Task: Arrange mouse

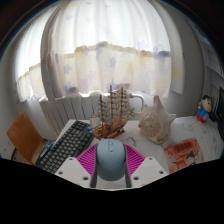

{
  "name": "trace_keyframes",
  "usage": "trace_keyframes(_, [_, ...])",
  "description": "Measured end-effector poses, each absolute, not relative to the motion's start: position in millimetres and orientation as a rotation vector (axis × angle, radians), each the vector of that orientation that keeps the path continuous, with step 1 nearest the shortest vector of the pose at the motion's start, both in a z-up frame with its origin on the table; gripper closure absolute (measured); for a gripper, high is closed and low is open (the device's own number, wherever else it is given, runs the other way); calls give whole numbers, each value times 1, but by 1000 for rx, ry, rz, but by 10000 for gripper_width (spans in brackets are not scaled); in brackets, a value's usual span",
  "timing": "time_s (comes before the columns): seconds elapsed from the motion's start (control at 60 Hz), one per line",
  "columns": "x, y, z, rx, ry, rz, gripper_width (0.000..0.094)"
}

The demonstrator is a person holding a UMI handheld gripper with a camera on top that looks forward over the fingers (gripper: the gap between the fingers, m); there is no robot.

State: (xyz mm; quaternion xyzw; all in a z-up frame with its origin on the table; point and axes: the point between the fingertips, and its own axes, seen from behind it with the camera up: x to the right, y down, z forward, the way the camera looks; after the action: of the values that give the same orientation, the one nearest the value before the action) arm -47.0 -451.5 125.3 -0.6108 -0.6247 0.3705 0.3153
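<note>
Pink pads (pixel 90 160) are flanking the grey mouse (pixel 110 160), and I'm seeing my gripper (pixel 111 165) pinching it from both sides, lifted over the white table (pixel 150 158). Keyboard (pixel 65 146) is sitting left, model ship (pixel 113 112) just beyond.
</note>
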Motion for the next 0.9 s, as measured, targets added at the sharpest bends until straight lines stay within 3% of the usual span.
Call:
trace_keyframes(0.117, [-59,-368,167,-1556,-1575,944,549])
trace_keyframes(0.217, [-64,-284,159,-1575,-1540,879,549])
trace_keyframes(0.383, [-62,-159,93,-1631,-1573,753,551])
trace_keyframes(0.6, [-49,-105,7,-1694,-1693,768,533])
trace_keyframes(0.717, [-40,-95,-11,-1743,-1731,757,408])
trace_keyframes(0.8, [-35,-93,1,-1771,-1705,778,71])
trace_keyframes(0.85, [-27,-91,12,-1777,-1709,773,105])
trace_keyframes(0.9, [-15,-92,30,-1778,-1715,778,82])
